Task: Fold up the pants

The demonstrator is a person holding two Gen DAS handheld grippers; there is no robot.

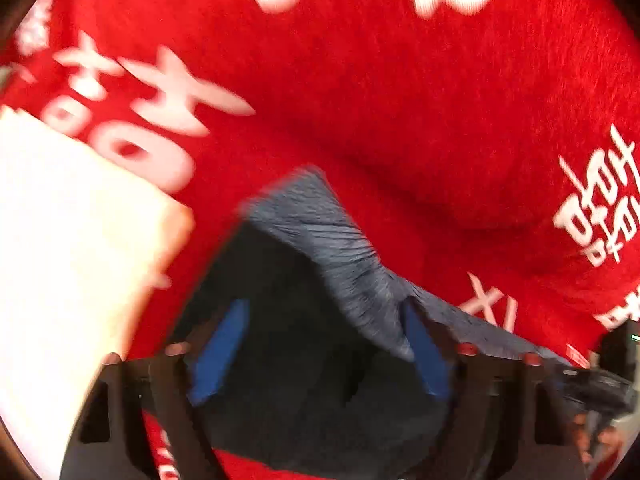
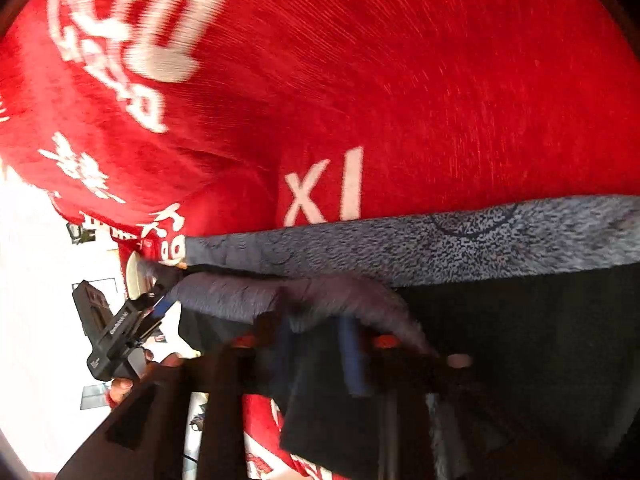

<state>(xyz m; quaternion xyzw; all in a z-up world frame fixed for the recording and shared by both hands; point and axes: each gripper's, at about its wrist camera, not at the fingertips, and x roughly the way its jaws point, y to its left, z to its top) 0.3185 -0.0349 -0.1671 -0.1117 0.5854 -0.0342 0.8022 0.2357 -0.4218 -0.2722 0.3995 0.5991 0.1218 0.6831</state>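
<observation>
The pants [image 1: 320,248] are grey-blue heathered cloth with a dark inner side, held above a red cloth. In the left wrist view my left gripper [image 1: 320,344] has its blue pads [image 1: 218,354] wide apart, and the cloth drapes over the right pad and between them. In the right wrist view my right gripper [image 2: 316,354] has its blue pads [image 2: 352,356] close together on a bunched edge of the pants [image 2: 440,244], which stretch out to the right. The left gripper [image 2: 160,304] shows there at the left, at the cloth's far end.
A red cloth with white lettering [image 1: 400,80] covers the surface under the pants and also fills the right wrist view [image 2: 400,80]. A white sheet or panel [image 1: 60,240] lies at the left. Both frames are motion-blurred.
</observation>
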